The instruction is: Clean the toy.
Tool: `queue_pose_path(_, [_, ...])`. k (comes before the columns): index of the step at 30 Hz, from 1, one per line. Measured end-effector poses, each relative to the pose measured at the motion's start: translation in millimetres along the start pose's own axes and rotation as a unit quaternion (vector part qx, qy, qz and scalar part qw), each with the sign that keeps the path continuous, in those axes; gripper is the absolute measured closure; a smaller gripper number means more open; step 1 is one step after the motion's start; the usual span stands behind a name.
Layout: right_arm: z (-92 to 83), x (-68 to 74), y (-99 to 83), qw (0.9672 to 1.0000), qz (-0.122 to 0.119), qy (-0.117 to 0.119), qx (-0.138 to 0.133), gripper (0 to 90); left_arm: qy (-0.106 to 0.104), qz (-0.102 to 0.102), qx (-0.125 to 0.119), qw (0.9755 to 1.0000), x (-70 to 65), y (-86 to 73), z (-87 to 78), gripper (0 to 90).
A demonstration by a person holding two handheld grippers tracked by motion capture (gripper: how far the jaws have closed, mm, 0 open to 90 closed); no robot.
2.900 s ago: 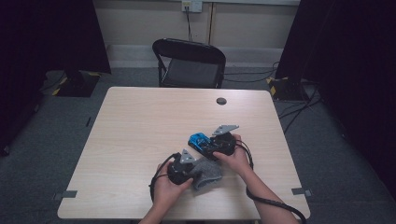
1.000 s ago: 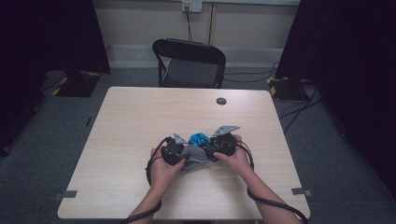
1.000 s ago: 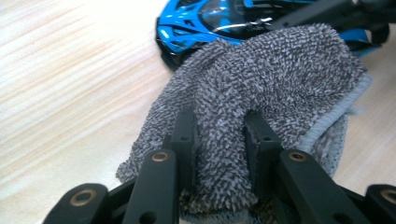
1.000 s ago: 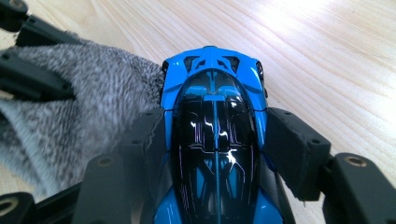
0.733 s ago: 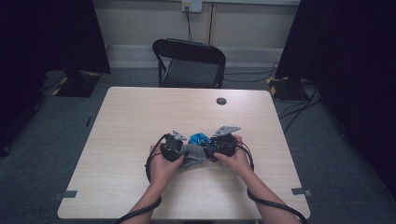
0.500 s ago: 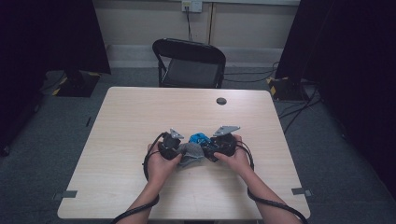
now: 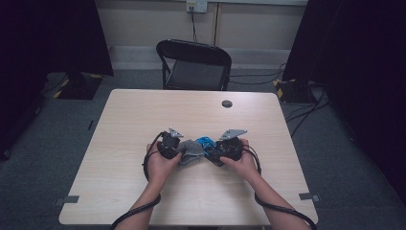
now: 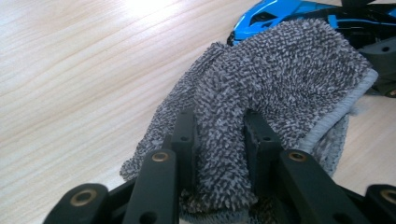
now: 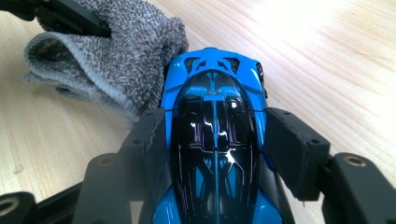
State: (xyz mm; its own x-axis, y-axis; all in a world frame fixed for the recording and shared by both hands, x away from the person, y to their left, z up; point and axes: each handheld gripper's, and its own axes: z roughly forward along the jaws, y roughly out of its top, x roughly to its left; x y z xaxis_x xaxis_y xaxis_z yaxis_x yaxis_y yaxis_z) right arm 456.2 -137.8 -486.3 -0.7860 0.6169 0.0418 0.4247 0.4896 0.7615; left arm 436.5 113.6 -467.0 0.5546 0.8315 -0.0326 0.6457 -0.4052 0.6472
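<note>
A grey terry cloth (image 7: 191, 150) (image 8: 280, 79) (image 9: 107, 51) is bunched between the jaws of my left gripper (image 7: 178, 149) (image 8: 219, 126), which is shut on it. The cloth's free end rests against the side of a blue and black toy car (image 7: 207, 142) (image 8: 280, 11) (image 9: 215, 121). My right gripper (image 7: 214, 152) (image 9: 212, 135) is shut on the car, one pad pressed on each flank, with the car's pointed end facing away from the camera. Both grippers meet at the middle of the light wooden table (image 7: 143, 115), low over its top.
A small black round disc (image 7: 227, 103) lies at the table's far side. A black folding chair (image 7: 194, 64) stands behind the far edge. Cables trail from both grippers along the person's forearms toward the near edge.
My left gripper has carried the cloth from the near side up and over to the car, then slid a little leftward along it. The right gripper and car have stayed still.
</note>
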Motion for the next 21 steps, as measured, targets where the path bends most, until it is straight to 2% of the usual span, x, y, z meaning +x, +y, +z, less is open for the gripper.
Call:
queue_pose_path(2, [0.0, -0.1, 0.2, 1.0, 0.0, 0.0, 0.001, 39.7, 0.002, 0.003, 0.003, 1.0, 1.4, 0.4, -0.5, 69.4])
queue_pose_path(4, [0.0, -0.4, 0.6, 1.0, -0.002, 0.002, 0.002, 39.7, -0.003, -0.003, 0.004, 1.0, 3.6, 1.4, -0.4, 69.4])
queue_pose_path(8, [0.4, -0.9, 1.4, 1.0, -0.004, 0.004, 0.004, 39.7, 0.002, -0.008, 0.005, 1.0, 6.9, 2.2, -0.2, 69.4])
queue_pose_path(9, [0.3, -0.9, 1.3, 1.0, -0.004, 0.004, 0.004, 39.7, 0.003, -0.017, 0.002, 0.9999, 7.9, 2.2, 0.6, 69.4])
queue_pose_path(16, [-0.8, 0.2, -1.4, 1.0, 0.0, -0.001, -0.003, 39.7, 0.008, -0.028, 0.006, 0.9996, 18.8, 6.4, 4.7, 69.3])
queue_pose_path(17, [-1.2, 0.3, -1.4, 1.0, 0.0, -0.001, -0.002, 39.7, 0.004, -0.041, 0.005, 0.9991, 22.1, 7.8, 7.0, 69.3])
queue_pose_path(21, [-1.3, 0.4, -0.9, 1.0, 0.0, -0.001, 0.0, 39.7, 0.009, -0.048, 0.005, 0.9988, 26.0, 10.5, 9.1, 69.3])
